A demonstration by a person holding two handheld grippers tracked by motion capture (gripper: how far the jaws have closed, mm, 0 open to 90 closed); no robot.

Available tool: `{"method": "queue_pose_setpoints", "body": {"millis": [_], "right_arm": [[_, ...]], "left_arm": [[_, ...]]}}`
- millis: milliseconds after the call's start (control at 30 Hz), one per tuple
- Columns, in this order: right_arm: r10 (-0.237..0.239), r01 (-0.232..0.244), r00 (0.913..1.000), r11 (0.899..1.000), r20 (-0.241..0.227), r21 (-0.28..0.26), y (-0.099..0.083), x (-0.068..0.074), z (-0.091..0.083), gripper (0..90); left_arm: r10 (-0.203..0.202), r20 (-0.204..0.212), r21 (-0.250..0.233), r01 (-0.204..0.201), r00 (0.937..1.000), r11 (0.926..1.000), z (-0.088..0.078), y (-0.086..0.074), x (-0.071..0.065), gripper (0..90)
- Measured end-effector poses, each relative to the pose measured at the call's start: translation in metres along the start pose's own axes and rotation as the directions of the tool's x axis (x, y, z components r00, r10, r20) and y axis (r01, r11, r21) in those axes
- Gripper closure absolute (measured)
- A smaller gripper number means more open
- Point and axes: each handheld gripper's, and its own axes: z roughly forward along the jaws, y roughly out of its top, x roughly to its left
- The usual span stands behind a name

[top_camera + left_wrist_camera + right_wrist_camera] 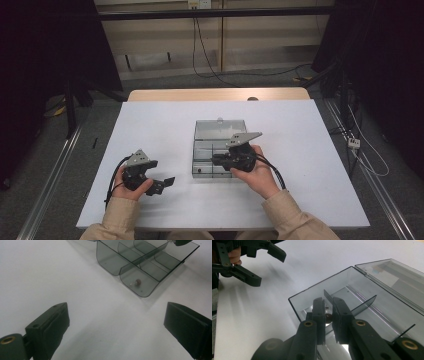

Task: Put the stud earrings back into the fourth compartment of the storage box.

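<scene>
White table [165, 120] stood on grey carpet [210, 82], its wooden far edge [215, 94] showing beyond the white top. Behind it ran a pale panelled wall [260, 37] with a dark rail [215, 12] across it and a socket [199, 4] at the top, from which black cables [200, 50] hung and trailed over the floor. Black curtains [45, 55] closed in both sides, a metal floor track [55, 170] ran at the left and another at the right, and the light was dim and even.
</scene>
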Motion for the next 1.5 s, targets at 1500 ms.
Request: {"method": "queue_pose_setpoints", "body": {"millis": [1500], "right_arm": [[-0.001, 0.0, 0.9997, 0.999, 0.023, 0.036, -0.004, 0.009, 0.037, 80.4]], "left_arm": [[-0.007, 0.003, -0.001, 0.007, 1.0, 1.0, 0.0, 0.0, 0.0, 6.0]]}}
